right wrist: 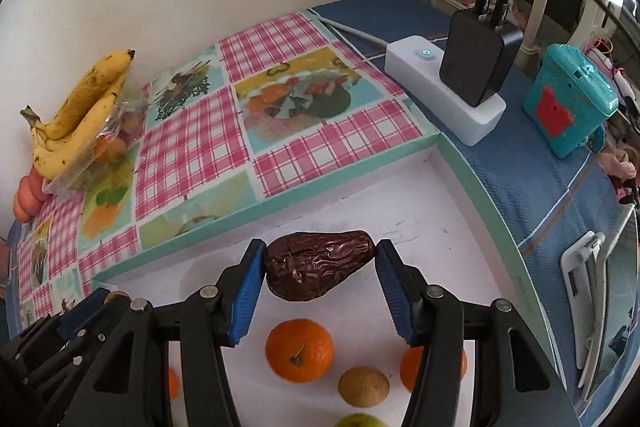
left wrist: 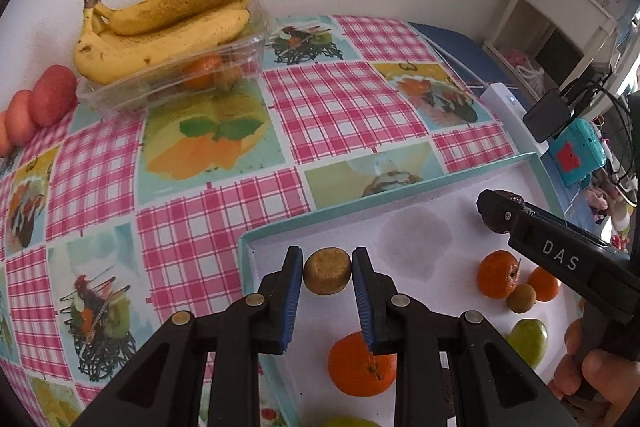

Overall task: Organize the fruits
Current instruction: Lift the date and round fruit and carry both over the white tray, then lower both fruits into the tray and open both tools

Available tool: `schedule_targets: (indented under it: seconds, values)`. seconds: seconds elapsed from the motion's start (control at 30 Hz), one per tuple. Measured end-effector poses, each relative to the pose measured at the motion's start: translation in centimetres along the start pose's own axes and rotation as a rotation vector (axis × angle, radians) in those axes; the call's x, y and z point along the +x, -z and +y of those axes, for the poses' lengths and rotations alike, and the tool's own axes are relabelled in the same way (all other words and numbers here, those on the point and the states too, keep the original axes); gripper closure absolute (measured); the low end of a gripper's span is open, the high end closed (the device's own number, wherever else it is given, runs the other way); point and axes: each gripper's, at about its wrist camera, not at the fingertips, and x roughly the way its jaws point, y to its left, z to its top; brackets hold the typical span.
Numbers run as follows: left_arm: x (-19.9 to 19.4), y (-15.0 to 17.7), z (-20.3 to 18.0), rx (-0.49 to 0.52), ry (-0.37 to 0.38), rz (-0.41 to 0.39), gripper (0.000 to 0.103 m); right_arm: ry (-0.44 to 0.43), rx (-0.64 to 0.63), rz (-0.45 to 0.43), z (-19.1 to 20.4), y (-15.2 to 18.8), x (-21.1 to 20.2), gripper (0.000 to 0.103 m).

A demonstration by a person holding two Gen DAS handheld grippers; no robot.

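My left gripper [left wrist: 327, 273] is shut on a small brown round fruit [left wrist: 327, 275], held above the near left corner of the white tray [left wrist: 420, 205]. My right gripper [right wrist: 320, 267] is shut on a dark wrinkled date [right wrist: 318, 265] above the tray [right wrist: 452, 203]; it also shows in the left wrist view [left wrist: 498, 213]. Tangerines [left wrist: 362, 367] [right wrist: 300, 350], a small brown fruit [right wrist: 363, 386] and green fruits [left wrist: 528, 341] lie in the tray. Bananas [left wrist: 168, 23] rest on a clear plastic box [left wrist: 180, 75] holding more fruit at the back left.
The table has a pink checked cloth [left wrist: 328, 107]. Red-orange fruits [left wrist: 52, 99] lie left of the box by the wall. A white power strip with a black charger [right wrist: 472, 55] and a teal toy [right wrist: 568, 99] sit on the blue cover to the right.
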Motion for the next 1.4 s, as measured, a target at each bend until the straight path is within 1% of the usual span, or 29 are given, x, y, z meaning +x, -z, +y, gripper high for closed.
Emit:
schedule_targets:
  seconds: [0.4,0.57,0.7,0.77,0.97,1.13,1.4]
  values:
    - [0.7,0.3,0.3,-0.015,-0.007,0.016,0.076,0.005,-0.016,0.025,0.4,0.1,0.7,0.045]
    - [0.8,0.2,0.6,-0.022,-0.036,0.014,0.076,0.004,-0.014,0.032,0.4,0.0,1.0,0.045]
    - [0.8,0.2,1.2,-0.041,-0.023,0.015,0.076,0.002,-0.014,0.032,0.4,0.1,0.9,0.045]
    - [0.8,0.3,1.1,-0.037,-0.030,0.014,0.076,-0.010,-0.012,0.035,0.4,0.1,0.9,0.045]
    - [1.0,0.3,1.0,-0.030,-0.036,0.017,0.076,-0.002,-0.028,0.035,0.7,0.1,1.0,0.045]
    - [0.9,0.2,0.7,-0.020,-0.048,0.037,0.075,-0.002,-0.045,0.039,0.7,0.0,1.1,0.045]
    - [0.0,0.4,1.0,-0.031,-0.028,0.059,0.074,0.003,-0.062,0.035,1.0,0.0,0.3,0.043]
